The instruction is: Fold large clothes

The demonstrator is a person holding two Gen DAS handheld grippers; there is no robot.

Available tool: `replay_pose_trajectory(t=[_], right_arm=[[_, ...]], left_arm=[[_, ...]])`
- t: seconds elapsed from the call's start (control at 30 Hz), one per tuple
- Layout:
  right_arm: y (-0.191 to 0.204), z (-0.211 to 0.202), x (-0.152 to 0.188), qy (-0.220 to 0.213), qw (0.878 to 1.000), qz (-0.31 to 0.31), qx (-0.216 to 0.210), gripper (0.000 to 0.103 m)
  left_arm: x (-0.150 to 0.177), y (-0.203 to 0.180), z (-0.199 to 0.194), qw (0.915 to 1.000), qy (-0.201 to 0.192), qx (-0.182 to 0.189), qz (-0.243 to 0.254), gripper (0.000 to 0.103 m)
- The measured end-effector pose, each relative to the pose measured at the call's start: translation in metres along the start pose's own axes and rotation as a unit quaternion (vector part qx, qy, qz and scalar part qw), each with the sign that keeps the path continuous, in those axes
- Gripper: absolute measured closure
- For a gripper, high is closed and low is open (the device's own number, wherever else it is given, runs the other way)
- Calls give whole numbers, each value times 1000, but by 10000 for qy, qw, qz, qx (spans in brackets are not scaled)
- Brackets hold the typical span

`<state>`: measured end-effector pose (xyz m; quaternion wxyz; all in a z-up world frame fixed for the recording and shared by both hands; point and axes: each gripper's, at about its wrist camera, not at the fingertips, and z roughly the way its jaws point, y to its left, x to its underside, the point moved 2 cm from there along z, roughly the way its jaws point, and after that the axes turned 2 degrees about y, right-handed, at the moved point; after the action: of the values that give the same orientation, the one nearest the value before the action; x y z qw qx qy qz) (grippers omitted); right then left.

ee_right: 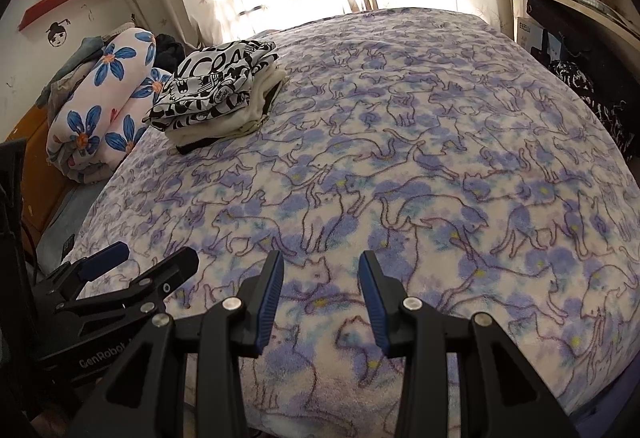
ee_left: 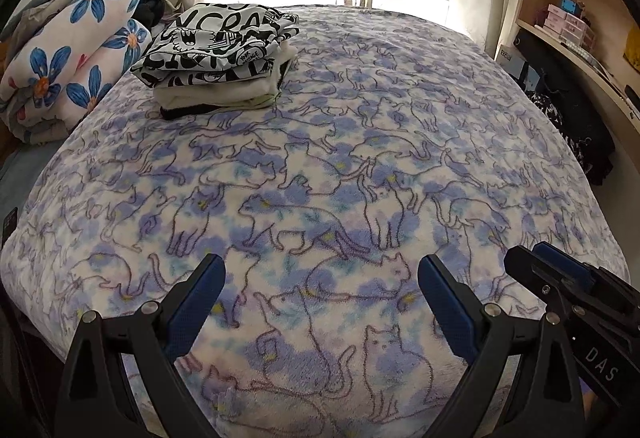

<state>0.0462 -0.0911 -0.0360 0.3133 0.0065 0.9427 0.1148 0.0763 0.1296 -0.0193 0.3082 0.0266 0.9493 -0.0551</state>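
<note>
Two grippers are held low over the near edge of the fleece blanket printed with blue flowers and outlined cats (ee_left: pixel 320 173); nothing is gripped. At far left, a rolled quilt with big blue flowers (ee_left: pixel 76 57) lies against the wall. Just beside it, a stack of folded clothes topped by a black-and-white lettered garment (ee_left: pixel 216 53) sits on the blanket's far-left corner, well apart from both grippers. Left gripper (ee_left: pixel 322 290): jaws wide open, empty. Right gripper (ee_right: pixel 321 286): jaws partly open, empty, blanket visible between the pads. No unfolded garment is seen on the bed. Judged handling of the clothes: light, limp, prone to sagging and unfolding if lifted by one point. The stack is best taken at opposite edges, both grippers, pinching through all layers.
</note>
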Motion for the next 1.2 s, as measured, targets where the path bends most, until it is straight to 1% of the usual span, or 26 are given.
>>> replay_pose_trajectory(t=[0.1, 0.6, 1.2], right_arm=[[1, 3, 4, 55, 10000, -33, -9, 64], [-1, 3, 8, 38, 10000, 20, -51, 64], [-1, 4, 9, 45, 10000, 19, -48, 64]], left_arm=[[1, -1, 0, 10000, 11, 3, 25, 7], [5, -5, -3, 9999, -8, -152, 23, 7], [5, -5, -2, 9999, 48, -152, 0, 7]])
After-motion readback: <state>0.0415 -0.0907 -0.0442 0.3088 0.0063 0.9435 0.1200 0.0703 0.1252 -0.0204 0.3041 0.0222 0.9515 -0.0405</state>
